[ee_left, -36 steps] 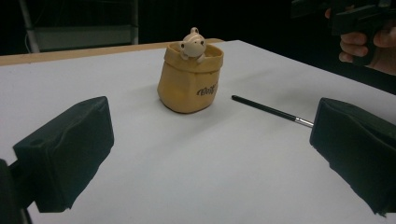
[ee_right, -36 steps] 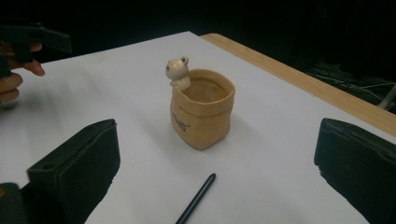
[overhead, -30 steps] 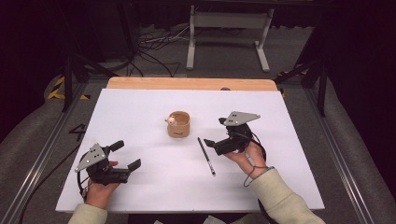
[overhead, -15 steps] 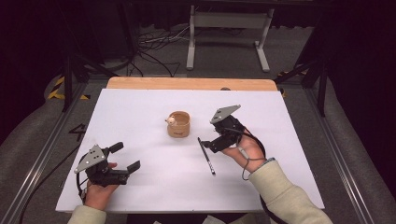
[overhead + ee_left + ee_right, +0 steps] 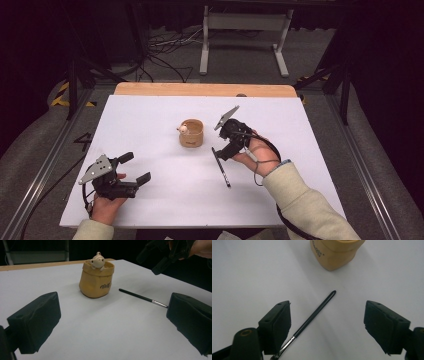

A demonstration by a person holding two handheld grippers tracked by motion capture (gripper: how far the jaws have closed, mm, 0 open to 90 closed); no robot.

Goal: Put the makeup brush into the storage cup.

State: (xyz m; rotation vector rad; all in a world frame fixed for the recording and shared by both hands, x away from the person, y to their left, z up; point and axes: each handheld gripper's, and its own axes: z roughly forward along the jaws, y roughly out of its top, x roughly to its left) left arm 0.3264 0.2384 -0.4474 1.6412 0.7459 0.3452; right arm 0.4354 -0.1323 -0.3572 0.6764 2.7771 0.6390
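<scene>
A thin black brush (image 5: 220, 166) lies on the white table, just right of a tan sack-shaped pot (image 5: 191, 133) with a small animal figure on its rim. My right gripper (image 5: 223, 152) tilts down over the brush's far end, its jaws having just been closing. In the right gripper view the brush (image 5: 314, 312) lies between the open jaws (image 5: 327, 308), nearer the left pad, and neither pad presses on it. The pot (image 5: 334, 252) stands ahead. My left gripper (image 5: 136, 167) rests open at the front left, facing the pot (image 5: 96, 280) and the brush (image 5: 142, 298).
A wooden strip (image 5: 205, 90) runs along the table's far edge. Metal rails (image 5: 45, 170) flank the table on both sides. Behind it on the floor stand a white metal frame (image 5: 242, 30) and some cables. The right gripper (image 5: 160, 257) hangs at the upper right of the left gripper view.
The right hand has moved left toward the brush and tipped its gripper down over it, jaws narrower. The left hand has stayed put.
</scene>
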